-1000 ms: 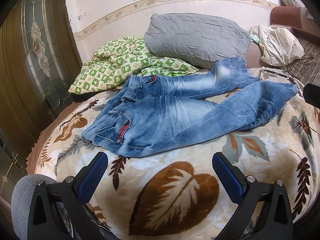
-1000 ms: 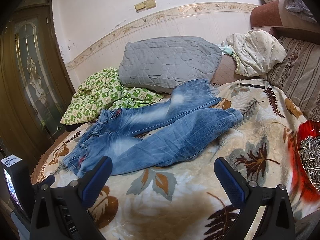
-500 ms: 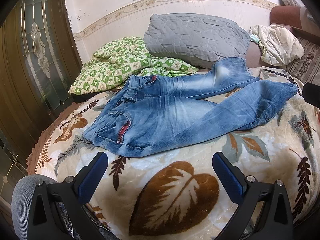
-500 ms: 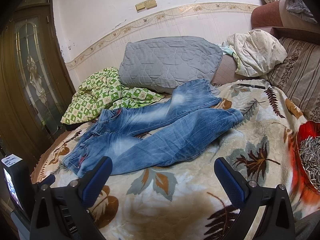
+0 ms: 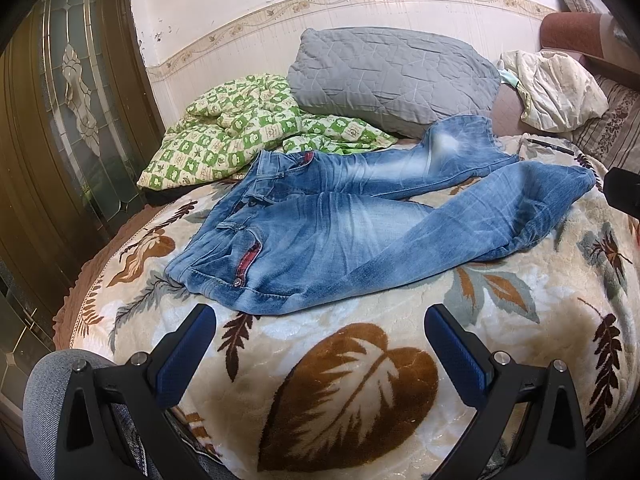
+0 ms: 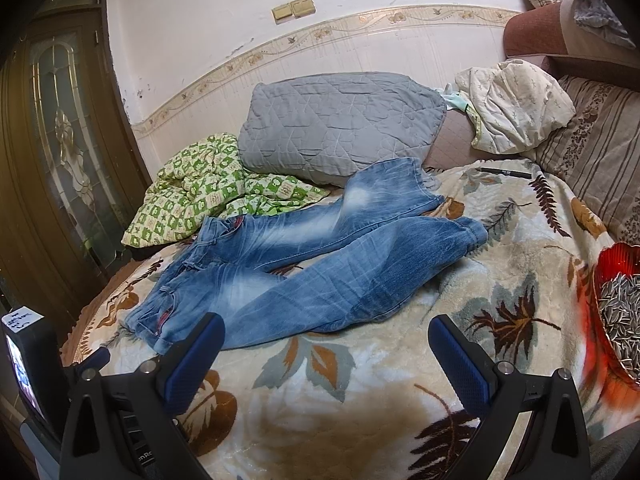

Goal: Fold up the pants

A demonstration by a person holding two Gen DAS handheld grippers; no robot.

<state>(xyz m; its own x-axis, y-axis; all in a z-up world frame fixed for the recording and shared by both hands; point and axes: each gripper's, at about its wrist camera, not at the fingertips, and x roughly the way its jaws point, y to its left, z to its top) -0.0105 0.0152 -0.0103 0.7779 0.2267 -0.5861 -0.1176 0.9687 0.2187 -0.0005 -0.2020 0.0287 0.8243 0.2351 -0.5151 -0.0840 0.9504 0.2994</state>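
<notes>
On a bed spread with a leaf-patterned blanket, the jeans lie unfolded, legs splayed rightward, while the left gripper and right gripper hover agape, empty; the denim looks heavy, limp, best pinched at waistband and hems.

Left gripper: blue-padded fingers spread wide, holding nothing, poised above the near edge of the bed. Leaf-print blanket covers the bed. Blue jeans lie flat and unfolded, waistband to the left, legs running right and splayed apart. Beyond the waistband, a crumpled green checked cloth; a grey quilted pillow leans on the wall. Black pen at far right.
</notes>
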